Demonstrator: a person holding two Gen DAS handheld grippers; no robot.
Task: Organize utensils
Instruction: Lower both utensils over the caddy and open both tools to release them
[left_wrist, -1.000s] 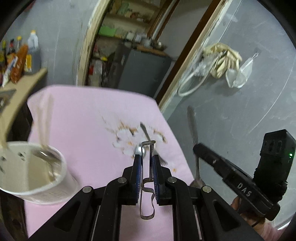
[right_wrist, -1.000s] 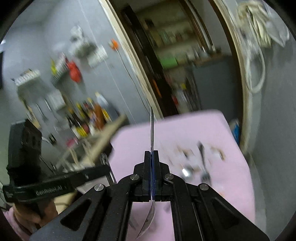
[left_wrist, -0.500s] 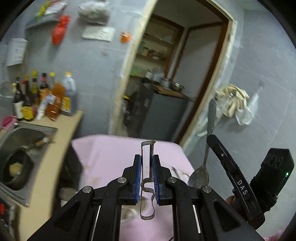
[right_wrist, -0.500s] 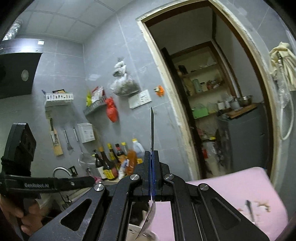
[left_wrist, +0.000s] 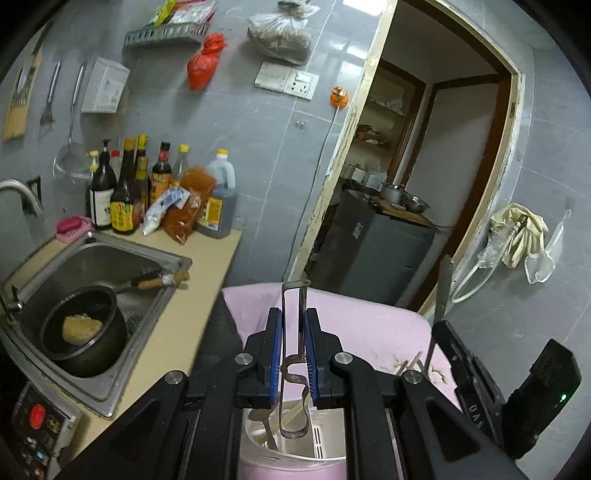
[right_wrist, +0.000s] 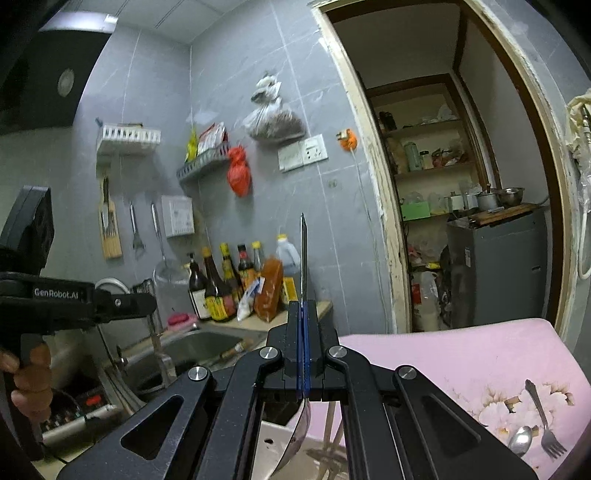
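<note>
My left gripper (left_wrist: 293, 321) is shut on a bent metal peeler (left_wrist: 293, 295), whose frame sticks up past the blue pads and whose looped tail hangs below. Under it stands a white utensil holder (left_wrist: 325, 443) with a spoon and chopsticks inside. My right gripper (right_wrist: 303, 314) is shut on a steel spoon (right_wrist: 303, 251), handle up and bowl hanging below the jaws over the holder (right_wrist: 273, 439). On the pink flowered cloth (right_wrist: 443, 354) lie a fork (right_wrist: 543, 417) and a second spoon (right_wrist: 519, 439). In the left wrist view the right gripper (left_wrist: 447, 332) is at the right.
A steel sink (left_wrist: 110, 258) holds a black pot (left_wrist: 81, 325) to the left of the table. Sauce bottles (left_wrist: 125, 192) line the counter by the wall. An open doorway (left_wrist: 424, 166) with a grey cabinet lies behind the table. A person's hand (right_wrist: 29, 380) grips the left tool.
Both grippers swung left and tilted up from the cloth with their utensils still held. The sink and wall came into view, and the white holder now sits beneath the jaws.
</note>
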